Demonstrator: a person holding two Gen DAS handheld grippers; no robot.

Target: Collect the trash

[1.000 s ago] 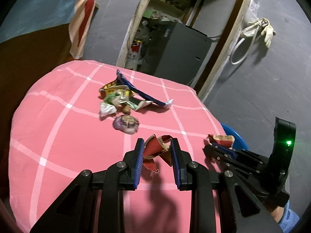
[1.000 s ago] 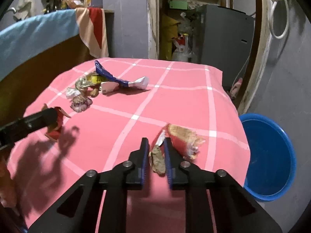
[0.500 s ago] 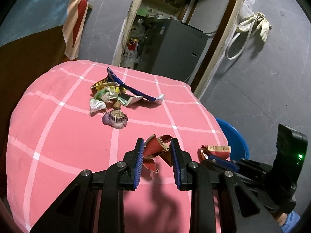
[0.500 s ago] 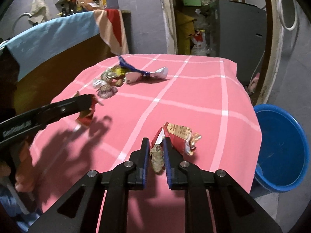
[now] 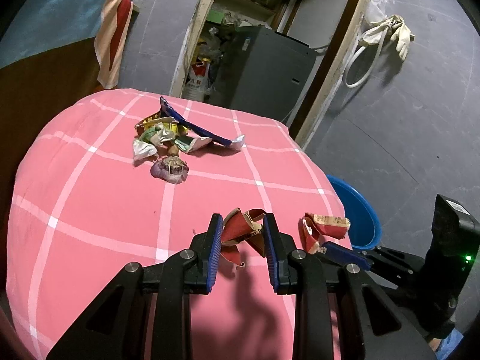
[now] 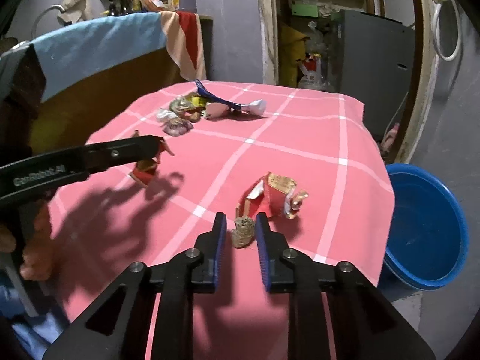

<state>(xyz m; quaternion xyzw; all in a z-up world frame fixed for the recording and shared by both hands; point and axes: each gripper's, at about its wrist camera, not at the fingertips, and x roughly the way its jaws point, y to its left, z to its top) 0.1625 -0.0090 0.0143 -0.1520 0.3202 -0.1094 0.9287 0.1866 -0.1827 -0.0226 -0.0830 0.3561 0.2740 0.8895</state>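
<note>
— Pink checked cloth [image 5: 90,216] covers your table, and a blue tub [image 6: 426,228] sits on the floor just past its right edge. More trash [image 5: 168,138] lies in a heap at the far end.

— What do I hold?

— Your left gripper [image 5: 243,240] squeezes a red wrapper [image 5: 240,231]. Your right gripper [image 6: 238,234] is narrow and holds a torn red packet [image 6: 270,201] by its brown end. Both point down a bit.

— What now?

— I think you carry both over the tub, then let go.
</note>
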